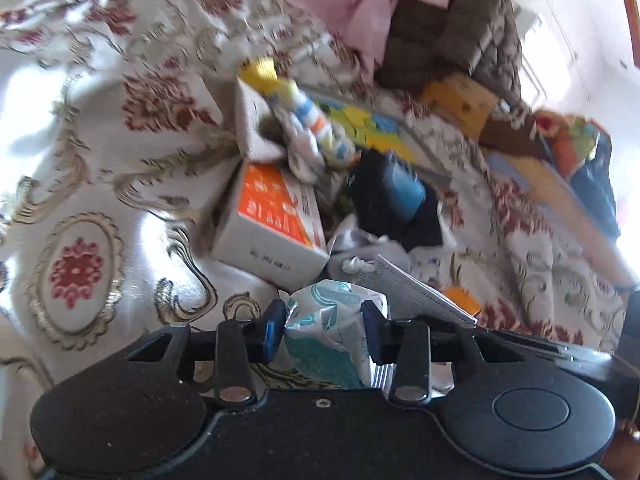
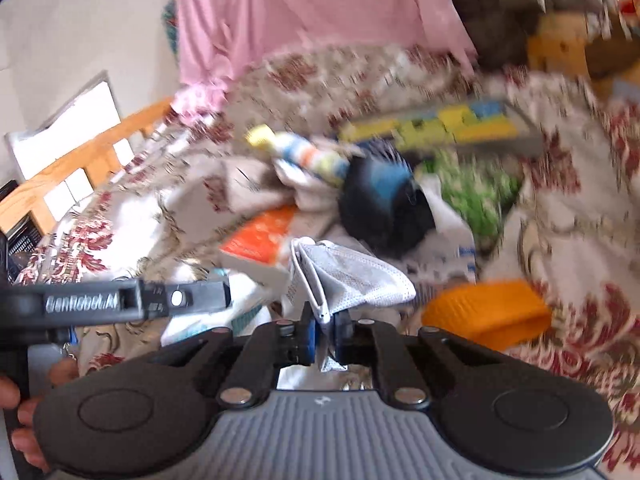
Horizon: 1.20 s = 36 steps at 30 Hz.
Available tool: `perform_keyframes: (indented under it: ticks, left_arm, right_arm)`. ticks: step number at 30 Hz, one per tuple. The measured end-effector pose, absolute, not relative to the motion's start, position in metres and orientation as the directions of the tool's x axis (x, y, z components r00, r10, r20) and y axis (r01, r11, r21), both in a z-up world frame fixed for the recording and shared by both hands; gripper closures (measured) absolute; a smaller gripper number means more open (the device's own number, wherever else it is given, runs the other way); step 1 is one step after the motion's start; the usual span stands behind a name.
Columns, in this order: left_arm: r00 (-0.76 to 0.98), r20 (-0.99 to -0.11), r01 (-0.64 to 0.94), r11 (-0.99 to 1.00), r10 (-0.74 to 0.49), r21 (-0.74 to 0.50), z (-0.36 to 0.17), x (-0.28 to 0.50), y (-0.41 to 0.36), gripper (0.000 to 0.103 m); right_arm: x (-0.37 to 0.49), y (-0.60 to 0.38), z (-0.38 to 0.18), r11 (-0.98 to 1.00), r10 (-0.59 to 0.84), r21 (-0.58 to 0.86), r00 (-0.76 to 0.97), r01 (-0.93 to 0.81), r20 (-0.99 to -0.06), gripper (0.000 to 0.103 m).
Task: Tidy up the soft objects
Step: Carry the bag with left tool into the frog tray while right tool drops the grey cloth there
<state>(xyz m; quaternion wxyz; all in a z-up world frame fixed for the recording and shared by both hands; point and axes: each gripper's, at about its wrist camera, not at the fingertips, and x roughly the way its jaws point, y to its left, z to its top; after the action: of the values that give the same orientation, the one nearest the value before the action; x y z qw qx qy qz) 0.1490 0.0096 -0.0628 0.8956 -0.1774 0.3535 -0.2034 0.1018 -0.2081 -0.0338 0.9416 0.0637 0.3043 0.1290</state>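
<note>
Though blur smears the far clutter on the floral bedspread [image 1: 100, 160], the left gripper [image 1: 326, 330] clamps a crumpled teal-and-white packet [image 1: 332, 332], perhaps tissues. The right gripper [image 2: 325, 338] pinches a grey face mask [image 2: 356, 280], its length running up-right.

Bright daylight, overexposed at the white window area [image 1: 568, 36] upper right. Glare patches whiten the cream floral bedspread [image 1: 80, 128]. Motion blur smears both views, heavier in the right wrist view. Fisheye edges curve and darken
</note>
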Motion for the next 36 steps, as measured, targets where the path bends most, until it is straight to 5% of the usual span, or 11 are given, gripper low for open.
perform_keyframes:
  ticks: [7, 14, 24, 36]
  left_arm:
    - [0.789, -0.461, 0.176, 0.868, -0.406, -0.464, -0.022, 0.141, 0.015, 0.06]
    - [0.845, -0.395, 0.174, 0.884, -0.36, -0.434, 0.016, 0.194, -0.003, 0.06]
    - [0.858, -0.397, 0.167, 0.908, -0.325, -0.384, 0.035, 0.332, -0.061, 0.058]
    - [0.776, -0.555, 0.082, 0.92, -0.3, -0.383, -0.017, 0.46, -0.119, 0.058]
  right_arm:
    - [0.087, -0.213, 0.005, 0.966, 0.249, 0.158, 0.89, -0.203, -0.382, 0.094]
    - [0.163, -0.254, 0.04, 0.972, 0.186, 0.193, 0.939, -0.133, -0.289, 0.094]
    - [0.301, -0.313, 0.006, 0.957, 0.112, 0.291, 0.942, -0.017, -0.315, 0.094]
    - [0.365, -0.355, -0.034, 0.923, 0.131, 0.382, 0.887, 0.055, -0.443, 0.093]
